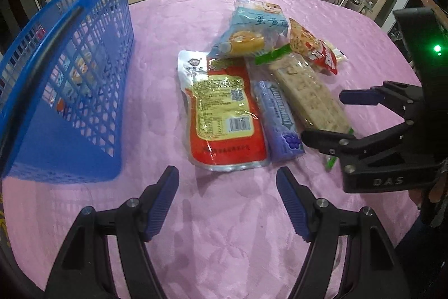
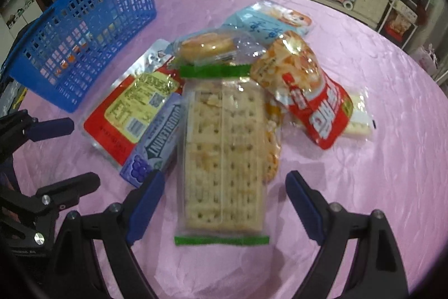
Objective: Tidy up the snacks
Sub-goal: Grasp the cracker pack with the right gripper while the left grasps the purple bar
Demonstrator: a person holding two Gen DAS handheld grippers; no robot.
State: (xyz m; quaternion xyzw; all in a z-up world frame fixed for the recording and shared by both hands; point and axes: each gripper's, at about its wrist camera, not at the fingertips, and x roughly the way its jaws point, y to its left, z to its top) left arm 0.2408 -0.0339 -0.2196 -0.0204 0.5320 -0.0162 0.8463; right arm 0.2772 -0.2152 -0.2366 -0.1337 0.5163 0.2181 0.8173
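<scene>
1. Clear cracker packet with green end strips (image 2: 224, 159) lies flat on the pink embossed tablecloth (image 2: 364, 187), its far end over the pile of snacks.
2. Beside it: purple Doublemint gum pack (image 2: 156, 147), touching; then a red-and-yellow foil pouch (image 1: 224, 114). Red chip bag (image 2: 313, 97) on the other side, light-blue bun bag (image 1: 252, 30) behind.
3. Right gripper (image 2: 225, 203) has jaws wide apart, straddling the near end of the cracker packet, pads off it.
4. Left gripper (image 1: 227, 203) is open and empty, above bare cloth just short of the foil pouch.
5. Blue plastic lattice basket (image 1: 84, 60) stands left of the pile, apart from it.
</scene>
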